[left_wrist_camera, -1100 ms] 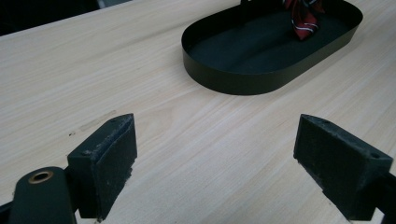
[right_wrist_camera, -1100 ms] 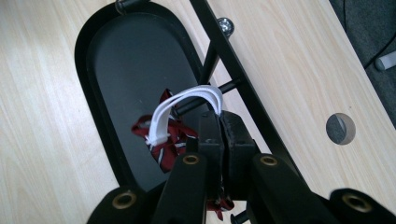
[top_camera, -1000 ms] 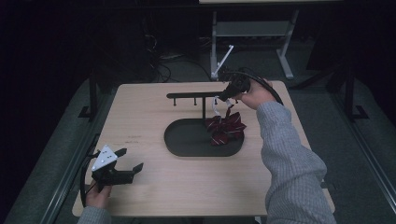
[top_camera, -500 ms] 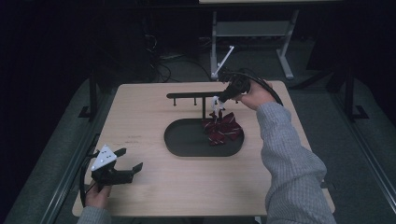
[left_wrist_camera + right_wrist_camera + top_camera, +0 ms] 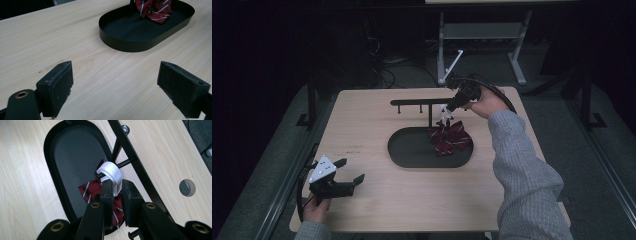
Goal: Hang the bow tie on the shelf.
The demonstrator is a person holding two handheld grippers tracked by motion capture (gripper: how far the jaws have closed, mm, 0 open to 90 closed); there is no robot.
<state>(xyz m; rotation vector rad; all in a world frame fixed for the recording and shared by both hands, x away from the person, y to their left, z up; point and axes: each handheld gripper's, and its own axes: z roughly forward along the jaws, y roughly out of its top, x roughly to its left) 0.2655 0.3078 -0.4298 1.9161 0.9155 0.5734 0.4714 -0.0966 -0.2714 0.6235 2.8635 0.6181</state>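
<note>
Pinching white elastic loop (image 5: 110, 170) of red striped bow tie (image 5: 87, 190) in right gripper (image 5: 117, 183), jaws just easing apart; hooked on black metal rack's peg (image 5: 125, 163) straight ahead. Left gripper (image 5: 115, 75) gaping, far from rack.

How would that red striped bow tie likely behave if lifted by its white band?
Probably floppy: the bow tie lies crumpled in the black tray. Likely light, since its white band, looped over a rack peg, barely sags. The right gripper pinches that band, which looks soft and compressible.
</note>
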